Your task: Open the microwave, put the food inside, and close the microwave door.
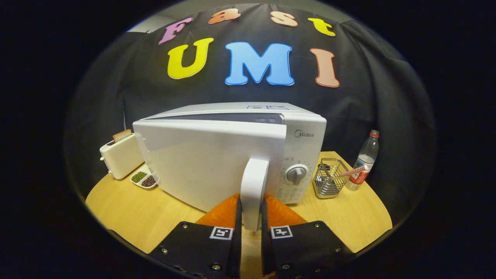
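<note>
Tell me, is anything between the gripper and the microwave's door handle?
No. The gripper has both fingers pressed on the door handle, nothing between. The microwave door is partly swung open.

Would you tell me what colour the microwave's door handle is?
White, seen best in the gripper view: door handle.

staged kitchen booth: microwave, toaster, wooden table.

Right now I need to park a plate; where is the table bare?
Bare wood lies on the table in front of the divided dish and toaster, and ahead of the metal caddy and bottle. It is crowded around the microwave door, whose handle the gripper clamps.
</note>
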{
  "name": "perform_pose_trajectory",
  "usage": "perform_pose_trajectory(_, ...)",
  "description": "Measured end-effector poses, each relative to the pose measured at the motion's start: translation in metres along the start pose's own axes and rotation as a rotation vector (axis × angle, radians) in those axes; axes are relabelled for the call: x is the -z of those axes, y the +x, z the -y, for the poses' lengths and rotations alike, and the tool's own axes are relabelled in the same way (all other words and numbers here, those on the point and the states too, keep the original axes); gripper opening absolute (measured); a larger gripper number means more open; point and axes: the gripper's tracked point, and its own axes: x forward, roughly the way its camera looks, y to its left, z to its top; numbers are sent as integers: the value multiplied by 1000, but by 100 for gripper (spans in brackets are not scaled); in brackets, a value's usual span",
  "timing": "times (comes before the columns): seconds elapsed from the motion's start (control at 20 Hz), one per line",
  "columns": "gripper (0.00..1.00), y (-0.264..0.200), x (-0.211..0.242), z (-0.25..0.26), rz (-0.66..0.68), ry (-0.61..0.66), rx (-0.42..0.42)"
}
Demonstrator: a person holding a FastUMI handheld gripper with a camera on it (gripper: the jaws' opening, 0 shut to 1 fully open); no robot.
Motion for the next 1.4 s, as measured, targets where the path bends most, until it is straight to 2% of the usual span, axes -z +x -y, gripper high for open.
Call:
perform_pose_trajectory(0.6, 22, -74, 32, -58, -18, -1, 26)
perform_pose_trajectory(1.1, 22, -124, 45, -128, 5, -10, -29)
perform_pose_trajectory(1.4, 22, -144, 48, -162, 25, 5, -26)
